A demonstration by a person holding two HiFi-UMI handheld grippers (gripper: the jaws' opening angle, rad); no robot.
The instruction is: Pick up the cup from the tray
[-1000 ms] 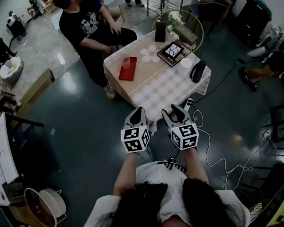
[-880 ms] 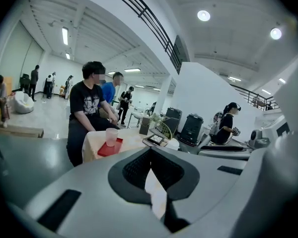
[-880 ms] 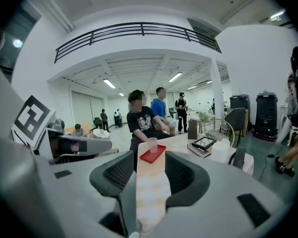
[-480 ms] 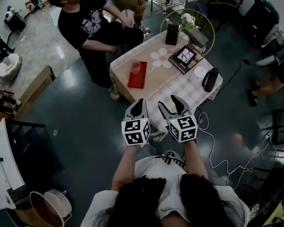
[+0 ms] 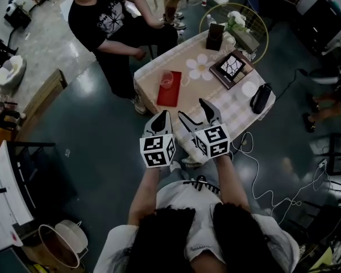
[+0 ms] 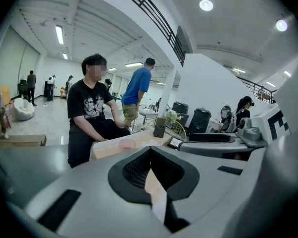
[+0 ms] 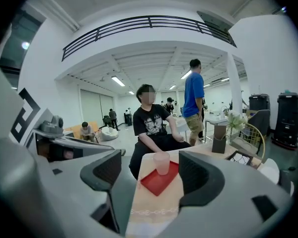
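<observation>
A translucent pink cup (image 5: pixel 167 79) stands upright at the far end of a red tray (image 5: pixel 171 92) on the left side of a small cloth-covered table (image 5: pixel 216 98). Both grippers hover short of the table's near edge, apart from the cup. My left gripper (image 5: pixel 161 118) is shut, with nothing in it; in its view the cup (image 6: pixel 127 144) shows far ahead. My right gripper (image 5: pixel 196 114) is open, and its jaws have just been opening with nothing between them. In the right gripper view the cup (image 7: pixel 162 162) and tray (image 7: pixel 159 178) lie well beyond the gripper (image 7: pixel 151 171).
A person in black (image 5: pixel 102 21) sits at the table's far left side. On the table are flower-shaped coasters (image 5: pixel 200 67), a framed picture (image 5: pixel 232 66), a black pouch (image 5: pixel 261 97), a dark box (image 5: pixel 216 36) and flowers (image 5: pixel 236 20). A white cable (image 5: pixel 261 169) trails on the floor at right.
Both grippers have come closer to the table, which now reaches their tips in the head view. The right gripper's jaws stand wider apart than before.
</observation>
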